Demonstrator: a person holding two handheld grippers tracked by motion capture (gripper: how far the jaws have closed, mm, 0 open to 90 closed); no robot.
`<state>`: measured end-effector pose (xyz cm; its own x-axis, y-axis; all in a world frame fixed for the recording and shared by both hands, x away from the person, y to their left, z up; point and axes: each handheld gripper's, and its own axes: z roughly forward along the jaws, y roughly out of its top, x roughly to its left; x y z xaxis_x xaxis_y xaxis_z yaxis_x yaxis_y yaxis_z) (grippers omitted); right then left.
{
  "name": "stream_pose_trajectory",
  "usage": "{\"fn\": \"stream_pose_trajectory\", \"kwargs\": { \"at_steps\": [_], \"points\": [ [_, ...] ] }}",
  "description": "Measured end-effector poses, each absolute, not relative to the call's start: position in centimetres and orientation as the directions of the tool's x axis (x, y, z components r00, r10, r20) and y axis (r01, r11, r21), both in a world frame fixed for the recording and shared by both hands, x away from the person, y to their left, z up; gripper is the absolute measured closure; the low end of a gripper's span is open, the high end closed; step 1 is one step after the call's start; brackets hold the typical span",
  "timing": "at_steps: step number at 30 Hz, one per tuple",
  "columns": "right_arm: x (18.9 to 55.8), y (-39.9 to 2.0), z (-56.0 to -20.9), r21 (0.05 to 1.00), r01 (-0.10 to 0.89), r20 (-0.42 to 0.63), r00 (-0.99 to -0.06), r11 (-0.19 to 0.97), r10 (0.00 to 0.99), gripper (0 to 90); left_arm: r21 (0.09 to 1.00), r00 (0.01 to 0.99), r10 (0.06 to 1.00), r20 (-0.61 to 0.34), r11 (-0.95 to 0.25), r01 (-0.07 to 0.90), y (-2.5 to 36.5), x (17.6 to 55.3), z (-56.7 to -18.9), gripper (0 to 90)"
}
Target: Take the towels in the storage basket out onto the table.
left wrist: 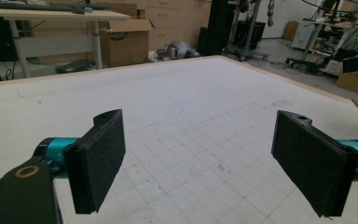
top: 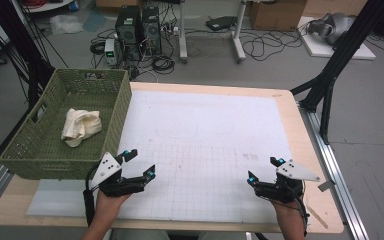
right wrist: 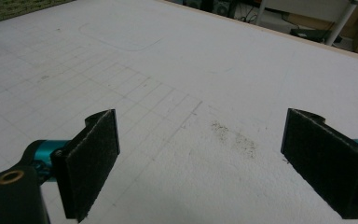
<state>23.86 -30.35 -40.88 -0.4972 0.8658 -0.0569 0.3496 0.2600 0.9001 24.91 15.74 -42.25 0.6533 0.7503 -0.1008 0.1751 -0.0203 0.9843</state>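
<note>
A green woven basket (top: 114, 118) stands at the table's left side with a cream cloth (top: 81, 126) crumpled inside it. My left gripper (top: 140, 164) rests low near the front left, just right of the basket's near corner, jaws wide apart with nothing between them. In the left gripper view its gripper (left wrist: 200, 168) frames bare gridded mat. My right gripper (top: 264, 169) sits near the front right, also open and empty. Between its pads in the right gripper view, my right gripper (right wrist: 200, 163) has only the white mat and a faint dark smudge (right wrist: 233, 135).
A white gridded mat (top: 200, 150) covers most of the wooden table (top: 300, 145). Black frame legs (top: 330, 75) rise at the right rear. Computers, cables and boxes lie on the floor beyond the far edge.
</note>
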Motion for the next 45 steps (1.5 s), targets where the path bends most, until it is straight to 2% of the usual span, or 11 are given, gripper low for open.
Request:
{"fn": "stream_pose_trajectory", "kwargs": {
  "at_steps": [21, 32, 45],
  "points": [
    [24.1, -30.6, -41.2, 0.899, 0.362, -0.037, -0.499, 0.247, 0.866, 10.6, 0.983, 0.668, 0.736, -0.107, -0.023, 0.183, 15.6, 24.6, -41.8, 17.8],
    [23.9, -30.2, -41.2, 0.890, 0.359, -0.054, -0.527, 0.280, 0.848, 10.7, 0.984, 0.674, 0.729, -0.118, -0.007, 0.180, 16.9, 24.5, -39.2, 18.8],
    [23.9, -29.9, -41.2, 0.888, 0.362, -0.055, -0.532, 0.285, 0.845, 10.6, 0.991, 0.678, 0.731, -0.079, -0.017, 0.135, 19.3, 24.3, -35.7, 18.8]
  ]
}}
